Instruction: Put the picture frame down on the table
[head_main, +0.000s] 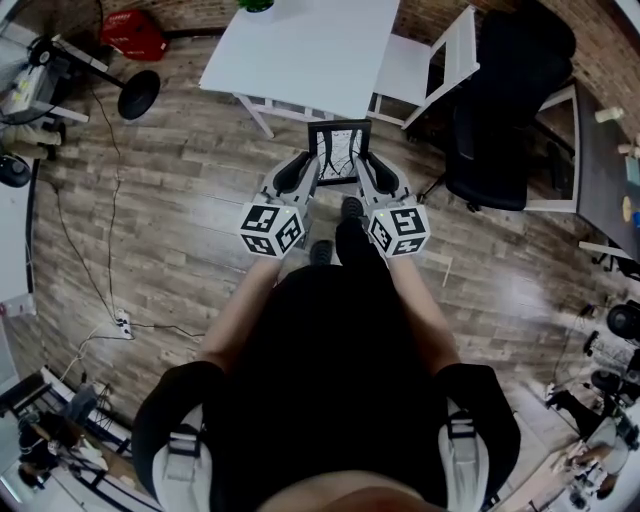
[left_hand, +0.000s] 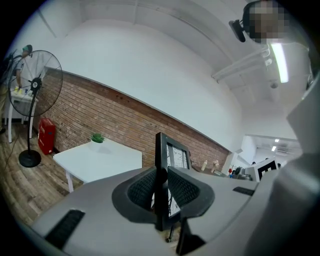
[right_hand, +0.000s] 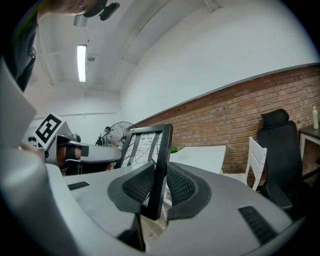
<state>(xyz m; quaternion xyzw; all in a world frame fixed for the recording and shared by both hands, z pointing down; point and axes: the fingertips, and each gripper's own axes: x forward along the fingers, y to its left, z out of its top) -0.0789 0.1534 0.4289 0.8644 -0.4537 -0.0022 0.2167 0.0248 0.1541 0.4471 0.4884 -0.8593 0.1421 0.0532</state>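
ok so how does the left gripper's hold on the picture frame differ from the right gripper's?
Left gripper clamps the picture frame's left side bar; right gripper clamps its right side bar. Between the left gripper's jaws the frame stands upright, nearly edge-on; between the right gripper's jaws it leans, showing more of its face. Shared: both are shut on the frame, holding it over the floor, short of the white table.
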